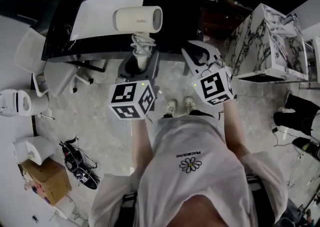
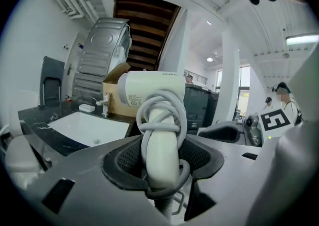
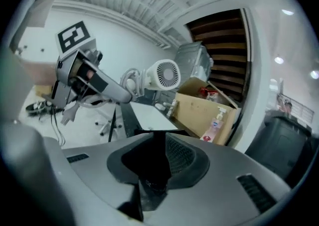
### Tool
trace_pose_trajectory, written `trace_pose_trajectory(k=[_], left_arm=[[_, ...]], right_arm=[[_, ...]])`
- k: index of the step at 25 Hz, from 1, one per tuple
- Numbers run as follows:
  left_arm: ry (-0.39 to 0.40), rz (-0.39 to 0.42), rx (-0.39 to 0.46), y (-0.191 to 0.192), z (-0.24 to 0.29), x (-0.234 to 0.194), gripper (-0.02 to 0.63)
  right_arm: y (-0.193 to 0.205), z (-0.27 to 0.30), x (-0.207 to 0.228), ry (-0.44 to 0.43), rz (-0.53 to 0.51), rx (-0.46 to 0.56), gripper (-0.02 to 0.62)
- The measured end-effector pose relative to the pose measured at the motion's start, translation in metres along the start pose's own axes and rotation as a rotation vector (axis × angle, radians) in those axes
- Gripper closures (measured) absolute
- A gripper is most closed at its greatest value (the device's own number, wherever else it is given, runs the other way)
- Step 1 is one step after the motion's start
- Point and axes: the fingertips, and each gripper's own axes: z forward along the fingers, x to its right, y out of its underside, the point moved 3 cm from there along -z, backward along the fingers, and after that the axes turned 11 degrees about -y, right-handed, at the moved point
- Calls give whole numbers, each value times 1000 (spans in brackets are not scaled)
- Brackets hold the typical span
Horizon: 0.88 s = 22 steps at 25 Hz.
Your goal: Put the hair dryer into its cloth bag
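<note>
Cream hair dryer [image 1: 137, 19] is hanging over the near edge of the black table [image 1: 60, 46]. The left gripper [image 1: 141, 63] is holding its handle with wide jaws. The right gripper [image 1: 200, 57] is sitting beside it, jaws almost together

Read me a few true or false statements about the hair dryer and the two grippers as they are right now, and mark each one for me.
1. The left gripper grips the hair dryer by its handle. True.
2. The cord is wound round the handle. True.
3. The hair dryer lies flat on the counter. False: the left gripper holds it up in the air.
4. The hair dryer is black. False: it is cream-white.
5. The right gripper also grips the hair dryer. False: it is off to the side, apart from the hair dryer.
</note>
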Motion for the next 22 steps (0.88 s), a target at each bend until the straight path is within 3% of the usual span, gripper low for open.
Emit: trace_pose_trajectory(k=[2,5,7,11,13,16,22], left_arm=[[-31,48,-30,9,-1,-6,385],[-53,70,-87,25,-3,-15,384],[-66,83,-123,37,-4,-20,385],[-100,165,-214,61,-6,-32,385],[-103,191,-268,73,-7,-37,385],[-111,165,-330,88,-8,-43,385],[-81,157,-376,103,-10,-34,385]], right_arm=[[2,13,-2,-67,-111,-87,494],[12,35,-5,-182,-224,-205,495],[27,50,-6,-289,-234,-282,494],[55,78,-6,-479,-161,-401,492],[64,89,-2,-525,-152,-466,492],[74,104,0,-565,-186,-565,492],[86,113,-7,-616,-239,-662,497]])
